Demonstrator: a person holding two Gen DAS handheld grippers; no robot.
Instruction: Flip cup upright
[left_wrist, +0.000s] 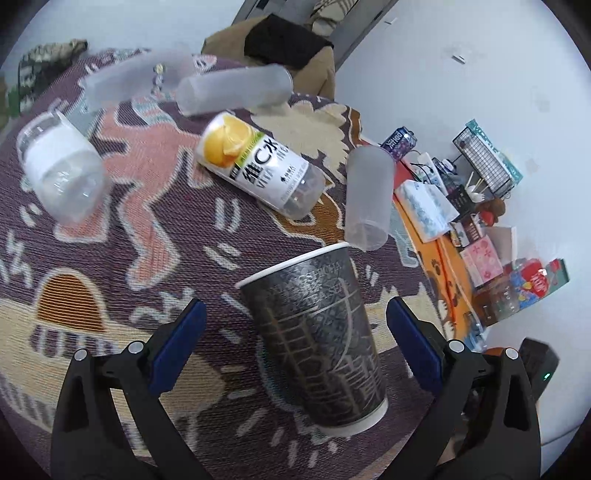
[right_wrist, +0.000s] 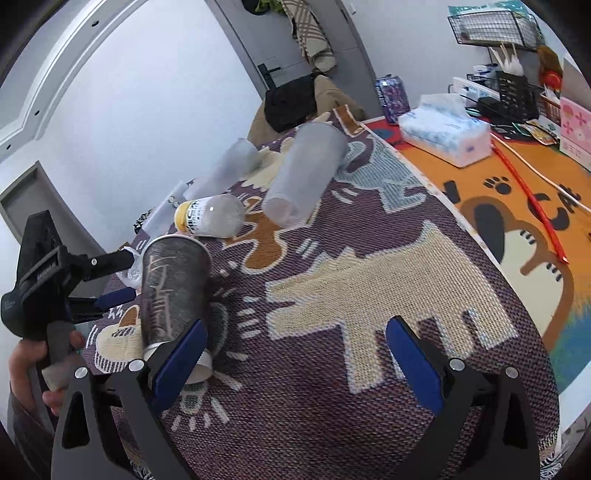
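Observation:
A dark grey paper cup (left_wrist: 317, 339) with a white rim and pale line print stands on its base on the patterned cloth, mouth up, leaning slightly. My left gripper (left_wrist: 295, 347) is open, its blue pads on either side of the cup without touching it. In the right wrist view the same cup (right_wrist: 173, 288) stands at the left, with the left gripper (right_wrist: 110, 291) beside it. My right gripper (right_wrist: 295, 354) is open and empty above the cloth, right of the cup.
Frosted plastic cups (left_wrist: 367, 197) (left_wrist: 232, 92), a clear cup (left_wrist: 59, 166) and a yellow-labelled bottle (left_wrist: 258, 162) lie on their sides on the woven cloth (right_wrist: 369, 258). An orange mat (right_wrist: 517, 192) holds a tissue pack (right_wrist: 447, 129), a can and wire baskets.

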